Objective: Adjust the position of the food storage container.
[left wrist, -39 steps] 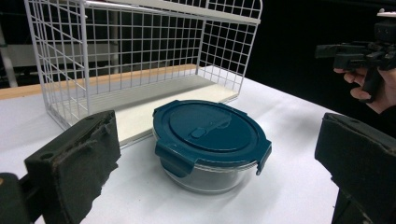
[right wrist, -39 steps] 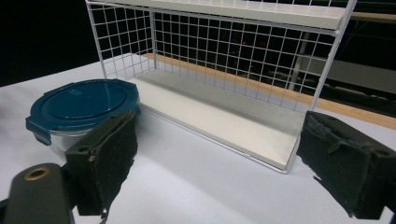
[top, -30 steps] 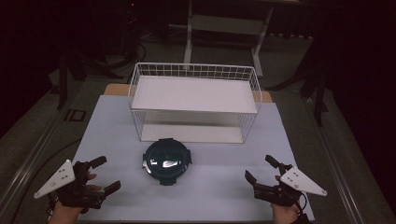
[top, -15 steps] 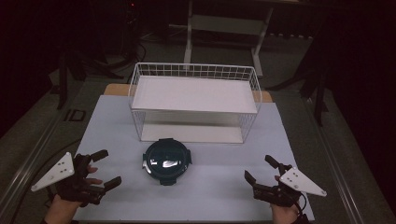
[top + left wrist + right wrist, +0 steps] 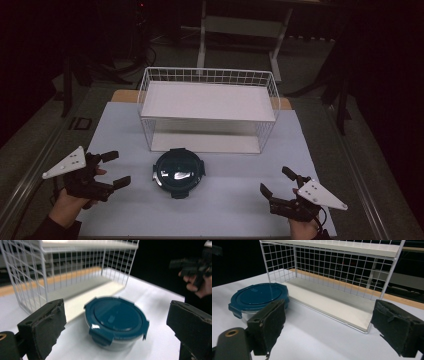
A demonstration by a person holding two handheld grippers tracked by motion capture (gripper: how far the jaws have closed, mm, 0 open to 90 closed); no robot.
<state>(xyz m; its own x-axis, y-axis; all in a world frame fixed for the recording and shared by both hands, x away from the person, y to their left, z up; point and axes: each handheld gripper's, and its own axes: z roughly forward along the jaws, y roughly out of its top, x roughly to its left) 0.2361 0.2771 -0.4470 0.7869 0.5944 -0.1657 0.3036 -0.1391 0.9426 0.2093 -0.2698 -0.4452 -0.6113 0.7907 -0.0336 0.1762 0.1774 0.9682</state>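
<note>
A round clear container with a dark teal clip lid (image 5: 178,172) (image 5: 116,320) (image 5: 258,299) sits on the white table just in front of the white wire rack (image 5: 207,107) (image 5: 72,267) (image 5: 342,272). My left gripper (image 5: 114,169) (image 5: 116,326) is open to the left of the container, jaws wide and pointed at it, nothing between them. My right gripper (image 5: 278,181) (image 5: 329,325) is open near the front right of the table, aimed at the rack's lower shelf, with the container off to its left.
The rack has a white top shelf (image 5: 207,100) and a lower board (image 5: 205,142). The white tabletop (image 5: 235,200) stretches between the two grippers. Dark floor, cables and a table frame (image 5: 240,25) lie beyond the far edge.
My left gripper has drifted slightly forward and to the right, toward the container. The right gripper and the container have stayed put.
</note>
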